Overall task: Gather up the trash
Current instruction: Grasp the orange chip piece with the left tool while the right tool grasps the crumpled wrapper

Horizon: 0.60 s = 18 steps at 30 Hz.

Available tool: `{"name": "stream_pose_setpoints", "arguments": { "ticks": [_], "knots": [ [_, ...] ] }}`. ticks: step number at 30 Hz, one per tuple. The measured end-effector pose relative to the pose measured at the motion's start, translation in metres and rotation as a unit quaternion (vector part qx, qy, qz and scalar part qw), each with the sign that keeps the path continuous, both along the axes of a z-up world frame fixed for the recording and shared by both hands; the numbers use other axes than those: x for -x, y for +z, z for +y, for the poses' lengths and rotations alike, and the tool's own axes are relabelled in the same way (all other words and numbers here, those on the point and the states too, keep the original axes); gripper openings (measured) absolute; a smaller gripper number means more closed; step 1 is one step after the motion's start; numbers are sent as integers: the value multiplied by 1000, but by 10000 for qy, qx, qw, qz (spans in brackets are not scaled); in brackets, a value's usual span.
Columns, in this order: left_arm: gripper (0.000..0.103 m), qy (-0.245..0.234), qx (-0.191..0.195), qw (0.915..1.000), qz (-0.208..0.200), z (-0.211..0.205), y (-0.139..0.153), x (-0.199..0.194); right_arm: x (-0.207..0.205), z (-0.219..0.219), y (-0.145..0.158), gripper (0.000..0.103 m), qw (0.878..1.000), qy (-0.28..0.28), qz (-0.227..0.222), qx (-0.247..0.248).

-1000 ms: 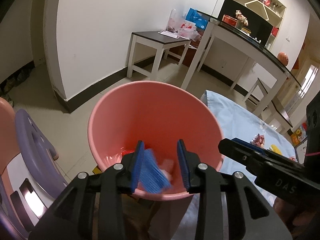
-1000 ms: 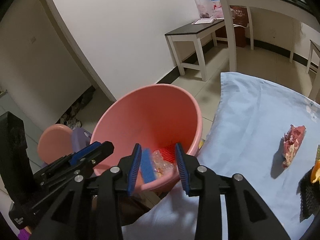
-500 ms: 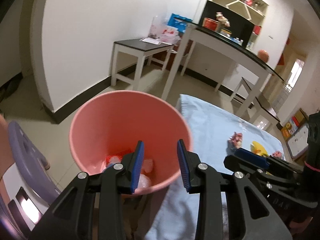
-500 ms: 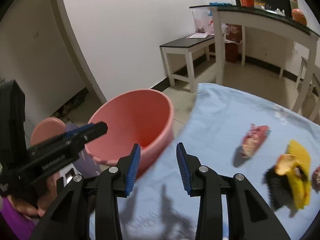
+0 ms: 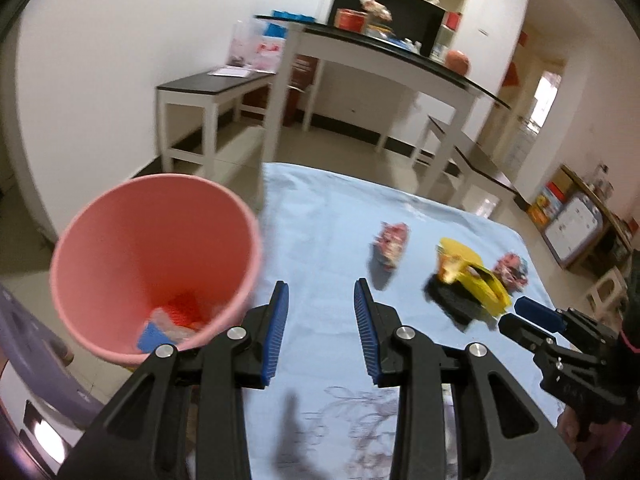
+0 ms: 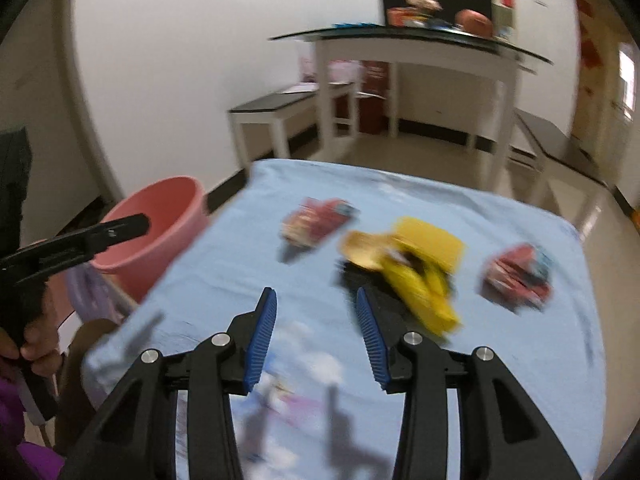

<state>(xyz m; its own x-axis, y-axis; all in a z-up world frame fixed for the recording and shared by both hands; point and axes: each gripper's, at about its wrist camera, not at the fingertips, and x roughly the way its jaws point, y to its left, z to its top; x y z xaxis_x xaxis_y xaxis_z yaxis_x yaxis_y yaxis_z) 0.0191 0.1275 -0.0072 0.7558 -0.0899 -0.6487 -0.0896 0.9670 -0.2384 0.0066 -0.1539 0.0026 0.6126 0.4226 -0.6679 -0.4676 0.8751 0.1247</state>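
My left gripper point(image 5: 320, 292) hangs open over the near left part of the light blue tablecloth point(image 5: 320, 208), nothing between its pads. Just left of it stands the pink bucket point(image 5: 156, 248), with a blue wrapper point(image 5: 150, 336) and red scraps at the bottom. My right gripper point(image 6: 315, 296) is over the cloth point(image 6: 224, 264) with its jaws opening and empty. Ahead of it lie a red wrapper point(image 6: 316, 222), a yellow packet on a black piece point(image 6: 416, 268) and a second red wrapper point(image 6: 518, 276). The motion blurs them.
A purple stool point(image 5: 28, 340) sits under the bucket side. Beyond the table are a low white bench point(image 5: 208, 92), a tall dark-topped table point(image 5: 380, 60) and shelves. A person's hand point(image 6: 36, 352) holds the left gripper's handle at the table's left edge.
Both grippers have swung right, from above the bucket to above the table. The blue wrapper seen at the left jaws now lies in the bucket. The right jaws stand wider.
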Motion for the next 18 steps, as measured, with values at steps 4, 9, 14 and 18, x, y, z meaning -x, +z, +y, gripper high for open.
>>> {"name": "stream_pose_setpoints", "arguments": {
  "ticks": [4,9,14,18],
  "knots": [
    [34,-308,19,9995,106,-24,-4,-12,-7,-41,-9,41,9988,-483,93,4],
    [34,-596,-88,9980,210,-54,-8,-30,-16,-86,-14,44,9945,-1032,110,-123],
    [34,-834,-205,9960,262,-82,-13,-48,-24,-112,-16,46,9899,-1383,142,-293],
    [34,-989,-302,9940,353,-99,-19,-64,-29,-133,-21,46,9861,-1595,222,-401]
  ]
}}
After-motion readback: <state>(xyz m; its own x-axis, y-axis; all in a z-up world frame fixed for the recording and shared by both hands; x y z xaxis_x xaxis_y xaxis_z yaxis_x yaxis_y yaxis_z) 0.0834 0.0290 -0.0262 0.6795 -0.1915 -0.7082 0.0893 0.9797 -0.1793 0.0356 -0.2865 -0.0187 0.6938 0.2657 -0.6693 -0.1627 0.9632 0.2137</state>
